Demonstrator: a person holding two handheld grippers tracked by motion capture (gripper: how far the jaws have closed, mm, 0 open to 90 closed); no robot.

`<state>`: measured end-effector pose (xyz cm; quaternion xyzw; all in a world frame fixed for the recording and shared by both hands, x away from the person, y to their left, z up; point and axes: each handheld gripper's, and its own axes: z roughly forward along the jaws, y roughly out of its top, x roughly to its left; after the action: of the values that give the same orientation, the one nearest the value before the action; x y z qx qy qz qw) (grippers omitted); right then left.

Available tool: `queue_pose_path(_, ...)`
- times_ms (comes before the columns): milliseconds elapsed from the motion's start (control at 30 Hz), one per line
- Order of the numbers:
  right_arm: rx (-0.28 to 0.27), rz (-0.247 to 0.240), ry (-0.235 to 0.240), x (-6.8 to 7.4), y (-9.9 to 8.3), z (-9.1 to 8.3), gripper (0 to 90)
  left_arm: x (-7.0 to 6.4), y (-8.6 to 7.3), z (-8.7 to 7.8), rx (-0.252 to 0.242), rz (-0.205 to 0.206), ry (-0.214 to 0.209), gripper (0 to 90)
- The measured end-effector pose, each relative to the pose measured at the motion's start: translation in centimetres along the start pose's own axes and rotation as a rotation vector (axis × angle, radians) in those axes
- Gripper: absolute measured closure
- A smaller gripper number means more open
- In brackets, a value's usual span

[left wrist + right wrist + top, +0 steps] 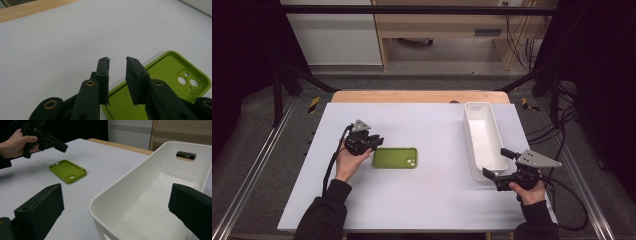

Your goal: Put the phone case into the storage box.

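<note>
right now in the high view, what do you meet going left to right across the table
left gripper → green phone case → white bin → right gripper

Even overhead light brightens the white table [427, 195]; surroundings stay dark. Shadows are soft. Nearby jaws blur slightly
</note>
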<state>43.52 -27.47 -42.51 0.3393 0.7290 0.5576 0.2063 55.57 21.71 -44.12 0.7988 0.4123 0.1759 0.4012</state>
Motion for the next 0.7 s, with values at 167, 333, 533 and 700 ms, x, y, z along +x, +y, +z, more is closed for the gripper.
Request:
queue_pose_path(167,-0.001,-0.001,0.000,0.0,0.0,0.0,0.5,0.2,-0.2,0.7,0.023,-0.008,-0.002,80.5)
queue_pose_path(333,0.002,0.000,0.000,0.0,0.0,0.0,0.5,0.3,-0.4,1.3,0.032,-0.010,-0.002,87.3)
queue_pose_path(533,0.001,-0.001,0.000,0.0,0.0,0.0,0.5,0.6,-0.7,2.0,0.045,-0.016,0.006,89.7)
queue_pose_path(700,0.002,-0.004,0.001,0.0,0.0,0.0,0.5,0.9,-1.0,2.5,0.065,-0.010,0.009,89.8)
